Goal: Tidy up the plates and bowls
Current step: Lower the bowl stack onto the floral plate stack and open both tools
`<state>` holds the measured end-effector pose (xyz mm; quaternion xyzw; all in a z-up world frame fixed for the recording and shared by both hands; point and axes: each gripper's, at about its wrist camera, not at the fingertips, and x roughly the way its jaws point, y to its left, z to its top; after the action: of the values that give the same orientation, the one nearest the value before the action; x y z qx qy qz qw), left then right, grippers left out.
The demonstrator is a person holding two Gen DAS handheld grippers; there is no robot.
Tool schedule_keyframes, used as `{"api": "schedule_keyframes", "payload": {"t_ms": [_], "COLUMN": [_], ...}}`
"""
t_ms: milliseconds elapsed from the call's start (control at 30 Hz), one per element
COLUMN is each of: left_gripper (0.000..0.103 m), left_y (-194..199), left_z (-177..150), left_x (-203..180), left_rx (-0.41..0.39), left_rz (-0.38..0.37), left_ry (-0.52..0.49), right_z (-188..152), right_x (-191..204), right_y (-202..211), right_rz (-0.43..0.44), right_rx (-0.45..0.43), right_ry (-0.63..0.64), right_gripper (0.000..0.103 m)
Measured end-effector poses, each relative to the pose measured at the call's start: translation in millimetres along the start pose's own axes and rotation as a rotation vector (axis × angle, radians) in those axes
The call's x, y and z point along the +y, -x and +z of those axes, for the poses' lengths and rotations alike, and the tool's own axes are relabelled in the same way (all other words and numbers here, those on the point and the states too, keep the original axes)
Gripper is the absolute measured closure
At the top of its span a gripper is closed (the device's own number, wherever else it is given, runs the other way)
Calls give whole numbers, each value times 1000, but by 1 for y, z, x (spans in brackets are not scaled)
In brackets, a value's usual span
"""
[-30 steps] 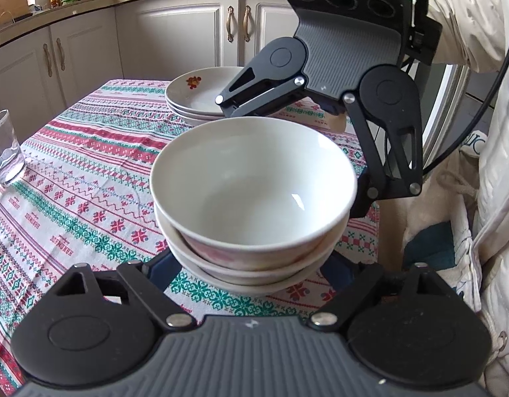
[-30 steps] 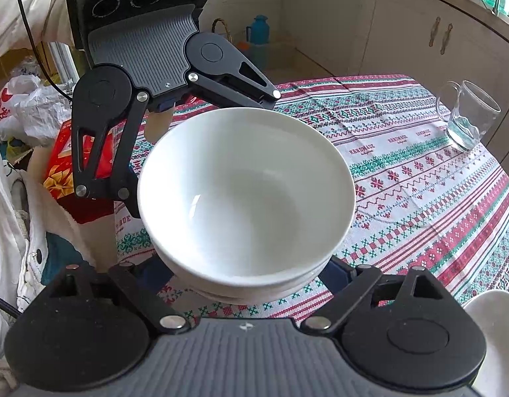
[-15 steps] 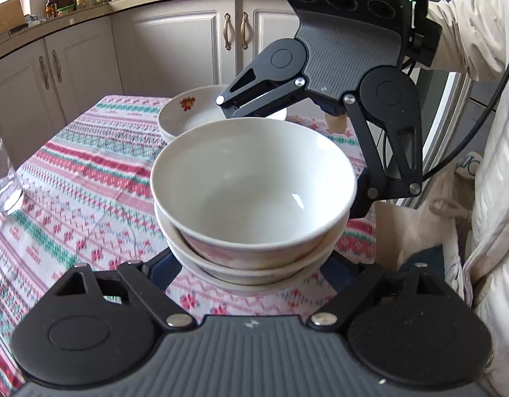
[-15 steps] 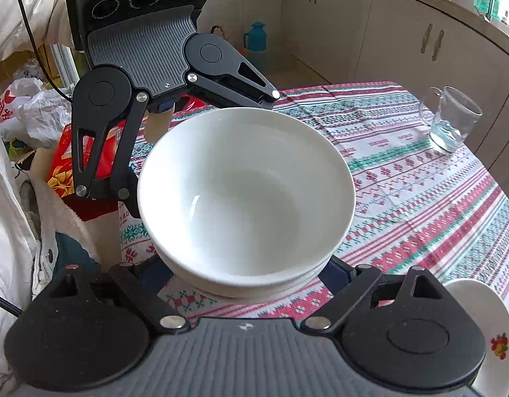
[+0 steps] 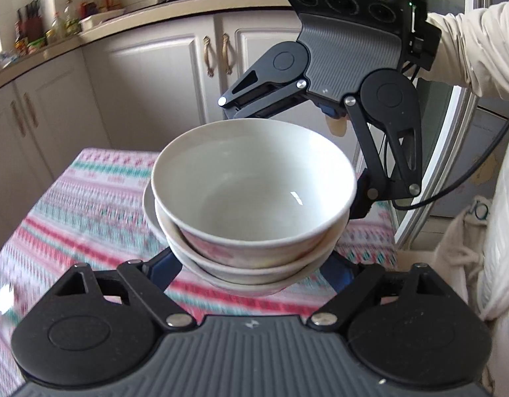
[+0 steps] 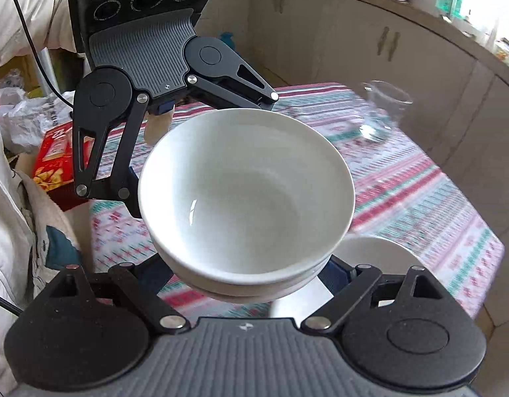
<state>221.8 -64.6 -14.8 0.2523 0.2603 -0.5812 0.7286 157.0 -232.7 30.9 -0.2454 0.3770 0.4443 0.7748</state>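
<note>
Holding a stack of bowls in the air above the patterned surface, the left gripper and right gripper face each other from opposite sides. Each pair of fingers is spread wide and clamped against the lower flanks of the stack, which sits between them. White plates lie on the surface below.

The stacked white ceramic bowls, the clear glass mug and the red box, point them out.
stacked white ceramic bowls (image 6: pixel 248 195): right wrist view, inside of the top bowl.
clear glass mug (image 6: pixel 381 112): right wrist view, blurred wall.
red box (image 6: pixel 56 158): right wrist view, printed side.
</note>
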Motion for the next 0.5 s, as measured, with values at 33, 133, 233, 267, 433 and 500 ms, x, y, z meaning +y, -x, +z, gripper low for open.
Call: {"api": "schedule_keyframes", "payload": {"t_ms": [33,133,233,267,433,500], "left_gripper": [14,14,14,14,14,14], "left_y": [-7,-26,-45,-51,-74,-79], "left_z": [6,19,26,28,33,32], "left_x": [3,12,21,23,31,34], "left_rx": [-3,-5,-2,1,9,13], "left_rz": [-6,-25,-45,-51,-69,-76], "left_ry": [-11,-34,-45,-47,-47,-44], "right_z": [-4,-15,-28,-31,-45,-50], "right_x": [-6,-22,-36,-40,-56,-62], "right_y": [4,11,14,14,9,8], "right_rz": [-12,-39,-58,-63,-77,-73], "right_rx": [-1,4,12,16,32,34], "right_ry": [-6,-26,-48,-55,-84,-98], "right_gripper": [9,9,9,9,9,9]}}
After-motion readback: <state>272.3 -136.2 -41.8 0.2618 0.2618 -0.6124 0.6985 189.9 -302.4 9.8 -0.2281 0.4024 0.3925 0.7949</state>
